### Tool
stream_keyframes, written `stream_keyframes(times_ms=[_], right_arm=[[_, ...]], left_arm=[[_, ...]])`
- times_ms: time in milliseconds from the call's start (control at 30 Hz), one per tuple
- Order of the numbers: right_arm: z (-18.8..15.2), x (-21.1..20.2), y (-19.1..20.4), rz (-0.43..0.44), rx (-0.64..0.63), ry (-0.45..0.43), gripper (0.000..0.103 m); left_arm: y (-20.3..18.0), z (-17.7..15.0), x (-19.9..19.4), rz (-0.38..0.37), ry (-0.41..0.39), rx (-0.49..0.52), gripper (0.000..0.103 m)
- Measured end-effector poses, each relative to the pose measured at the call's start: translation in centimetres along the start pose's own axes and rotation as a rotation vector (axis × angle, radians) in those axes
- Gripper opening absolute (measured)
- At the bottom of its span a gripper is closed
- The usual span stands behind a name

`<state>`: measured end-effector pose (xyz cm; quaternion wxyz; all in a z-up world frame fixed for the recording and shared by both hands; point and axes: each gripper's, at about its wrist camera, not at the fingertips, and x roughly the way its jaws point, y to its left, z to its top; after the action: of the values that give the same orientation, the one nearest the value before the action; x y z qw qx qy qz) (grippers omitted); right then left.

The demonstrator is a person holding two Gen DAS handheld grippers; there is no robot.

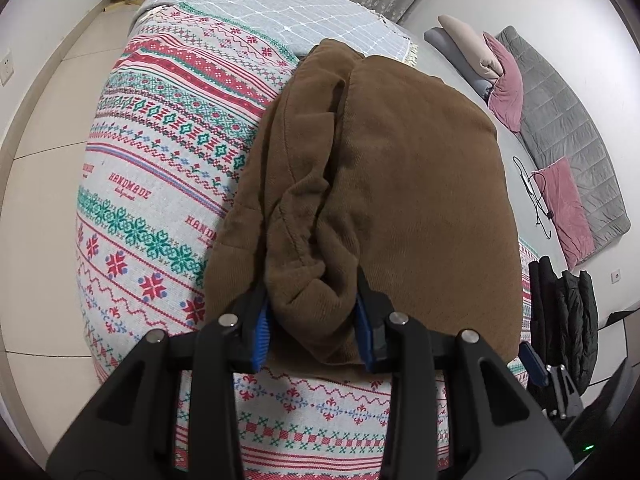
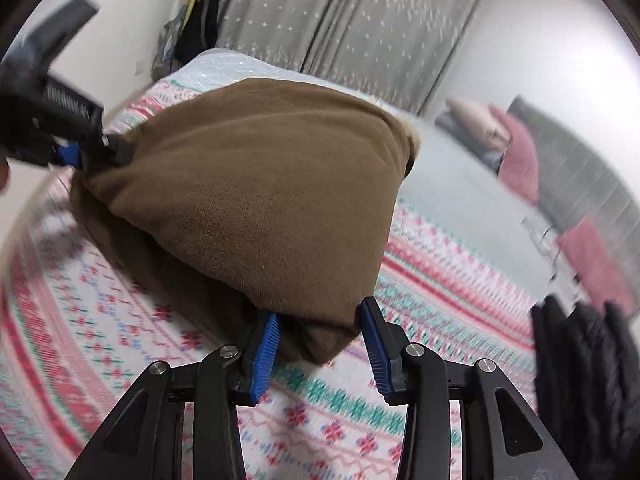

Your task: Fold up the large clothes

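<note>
A brown corduroy garment (image 1: 400, 180) lies folded into a thick bundle on the patterned bedspread (image 1: 160, 152). My left gripper (image 1: 316, 320) is shut on a bunched fold at the garment's near edge, with both blue pads pressed into the cloth. In the right wrist view, which is motion-blurred, the garment (image 2: 248, 184) rises as a mound. Its near corner hangs between the pads of my right gripper (image 2: 320, 312). That gripper stands open, with a gap along the lower part of its right pad. The left gripper (image 2: 92, 156) shows at the mound's far left corner.
A grey quilted cover (image 1: 260, 4) lies over the bed's far end. Pink and grey pillows (image 1: 508, 84), a grey mat (image 1: 568, 128) and a black cable (image 1: 536, 192) are on the right. A black padded jacket (image 1: 568, 312) hangs at the bed's right edge. Tiled floor (image 1: 40, 200) is on the left.
</note>
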<state>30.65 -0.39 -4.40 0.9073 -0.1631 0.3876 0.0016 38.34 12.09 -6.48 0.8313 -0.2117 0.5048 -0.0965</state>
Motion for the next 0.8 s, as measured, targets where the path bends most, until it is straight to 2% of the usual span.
stream_keyframes(times_ms=[100, 200, 267, 400, 467, 533, 633, 800], right_arm=[[0.8, -1.7, -1.2, 0.064, 0.058, -0.033, 0.039], [2.7, -3.4, -1.5, 0.064, 0.077, -0.1, 0.039], [4.4, -3.3, -0.9, 0.062, 0.079, -0.114, 0.039], [7.2, 0.8, -0.8, 0.09, 0.118, -0.049, 0.039], [7.0, 4.4, -0.5, 0.117, 0.148, 0.034, 0.039], [6.3, 5.9, -0.4, 0.108, 0.16, 0.043, 0.04], [5.8, 5.9, 0.0, 0.078, 0.166, 0.026, 0.04], [5.6, 6.5, -1.8, 0.141, 0.229, 0.038, 0.04]], left_arm=[[-0.1, 0.0, 0.0, 0.007, 0.0, 0.0, 0.038], [-0.3, -0.1, 0.0, 0.018, -0.004, 0.006, 0.038], [-0.4, -0.1, -0.1, 0.022, -0.006, 0.009, 0.038], [-0.4, -0.2, -0.1, 0.022, -0.006, 0.015, 0.039], [-0.3, -0.2, -0.2, 0.017, -0.004, 0.006, 0.04], [-0.4, -0.1, -0.5, 0.015, 0.0, -0.009, 0.041], [-0.7, 0.3, -1.7, 0.015, -0.013, -0.019, 0.041], [-2.4, 0.9, -3.2, 0.024, -0.055, 0.006, 0.042]])
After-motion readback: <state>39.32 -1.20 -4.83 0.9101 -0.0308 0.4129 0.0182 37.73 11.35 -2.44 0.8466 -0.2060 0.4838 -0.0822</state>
